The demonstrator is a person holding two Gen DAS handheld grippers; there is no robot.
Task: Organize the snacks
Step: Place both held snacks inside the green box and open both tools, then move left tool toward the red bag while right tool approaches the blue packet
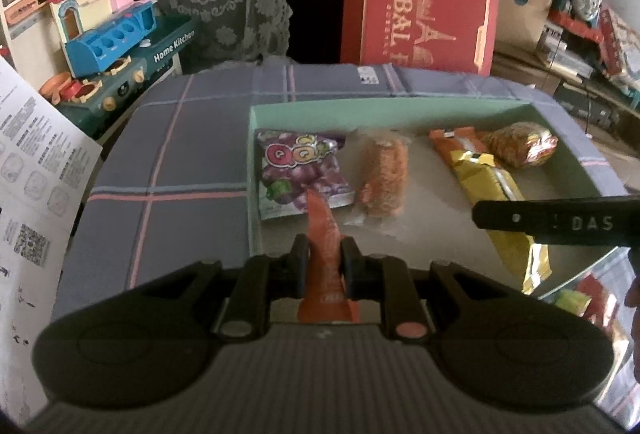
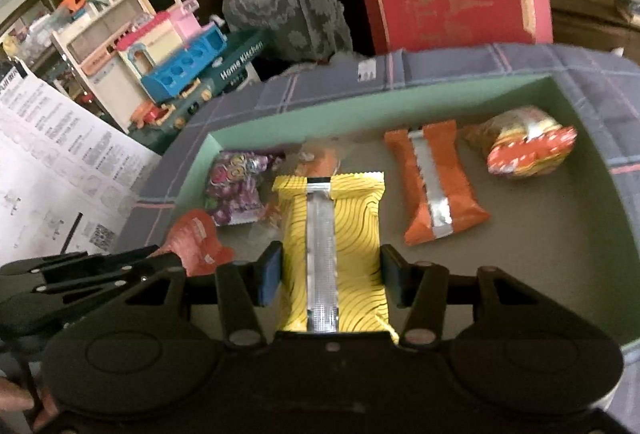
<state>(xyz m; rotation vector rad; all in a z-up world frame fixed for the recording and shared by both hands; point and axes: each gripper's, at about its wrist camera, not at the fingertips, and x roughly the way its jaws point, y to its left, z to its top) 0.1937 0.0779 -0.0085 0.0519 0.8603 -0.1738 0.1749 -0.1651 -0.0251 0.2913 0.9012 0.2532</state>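
Right wrist view: yellow snack packet, wavy black lines, silver seam.

A red-orange sachet stood pinched between the left fingers, its narrow end poking forward past their tips. A yellow packet with black wavy lines and a silver seam lay lengthwise between the right fingers, seam up. Beyond the left fingertips, inside the green-walled box, lay a purple grape-printed pouch and, just right of it, a clear-wrapped orange roll. Ahead and right of the right fingers lay an orange packet, tilted, and farther right a crumpled yellow-and-red bag.
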